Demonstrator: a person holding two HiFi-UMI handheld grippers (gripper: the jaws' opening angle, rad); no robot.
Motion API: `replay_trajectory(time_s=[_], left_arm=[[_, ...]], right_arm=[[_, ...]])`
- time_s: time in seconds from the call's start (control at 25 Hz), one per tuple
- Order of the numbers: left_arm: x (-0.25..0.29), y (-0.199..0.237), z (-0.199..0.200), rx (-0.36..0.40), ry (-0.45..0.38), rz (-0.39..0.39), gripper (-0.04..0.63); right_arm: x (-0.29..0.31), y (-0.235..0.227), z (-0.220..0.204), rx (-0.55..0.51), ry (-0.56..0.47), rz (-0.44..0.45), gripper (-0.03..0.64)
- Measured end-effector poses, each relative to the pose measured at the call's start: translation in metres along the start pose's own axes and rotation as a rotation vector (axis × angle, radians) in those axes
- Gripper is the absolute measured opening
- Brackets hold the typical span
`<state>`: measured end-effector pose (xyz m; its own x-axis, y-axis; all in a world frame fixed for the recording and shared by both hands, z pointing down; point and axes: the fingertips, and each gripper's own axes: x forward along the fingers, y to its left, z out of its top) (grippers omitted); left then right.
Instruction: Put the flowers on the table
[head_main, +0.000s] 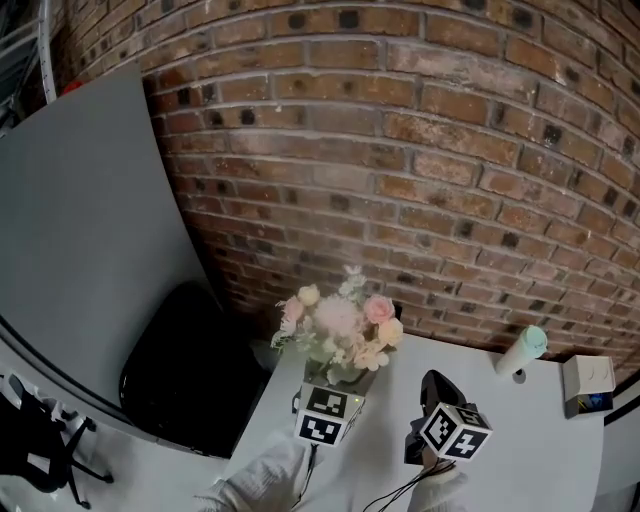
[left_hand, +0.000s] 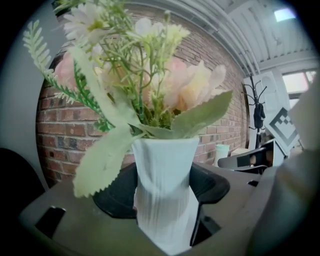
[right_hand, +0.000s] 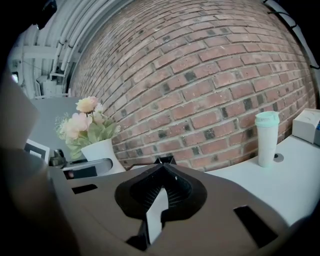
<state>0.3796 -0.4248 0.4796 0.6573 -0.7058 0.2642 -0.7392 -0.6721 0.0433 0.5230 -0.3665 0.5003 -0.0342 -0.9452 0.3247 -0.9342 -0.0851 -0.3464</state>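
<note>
At table (head_main: 530, 440), left gripper (head_main: 336, 388) around vase (left_hand: 165, 195)

We see right gripper (right_hand: 164, 161) w/ jaws together, empty; flowers (right_hand: 82, 122) in vase (right_hand: 102, 154) at left, cup (right_hand: 266, 137) at right.

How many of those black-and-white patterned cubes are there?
2. One marker cube rides on the left gripper, which grips the flower vase; the other rides on the right gripper, beside it.

Vase (head_main: 352, 378) lower part hidden behind left gripper (head_main: 328, 410), head view; box (head_main: 588, 385) print too small.
</note>
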Motion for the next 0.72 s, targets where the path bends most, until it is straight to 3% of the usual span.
replay_trajectory(time_s=[0.36, 0.72], left_arm=[[0.052, -0.005, -0.007, -0.020, 0.003, -0.043, 0.316], [0.089, -0.001, -0.016, -0.020, 0.001, -0.031, 0.316]], right_arm=[[0.031, -0.018, -0.011, 0.054, 0.010, 0.017, 0.024], [0.033, -0.041, -0.019, 0.061, 0.021, -0.002, 0.023]])
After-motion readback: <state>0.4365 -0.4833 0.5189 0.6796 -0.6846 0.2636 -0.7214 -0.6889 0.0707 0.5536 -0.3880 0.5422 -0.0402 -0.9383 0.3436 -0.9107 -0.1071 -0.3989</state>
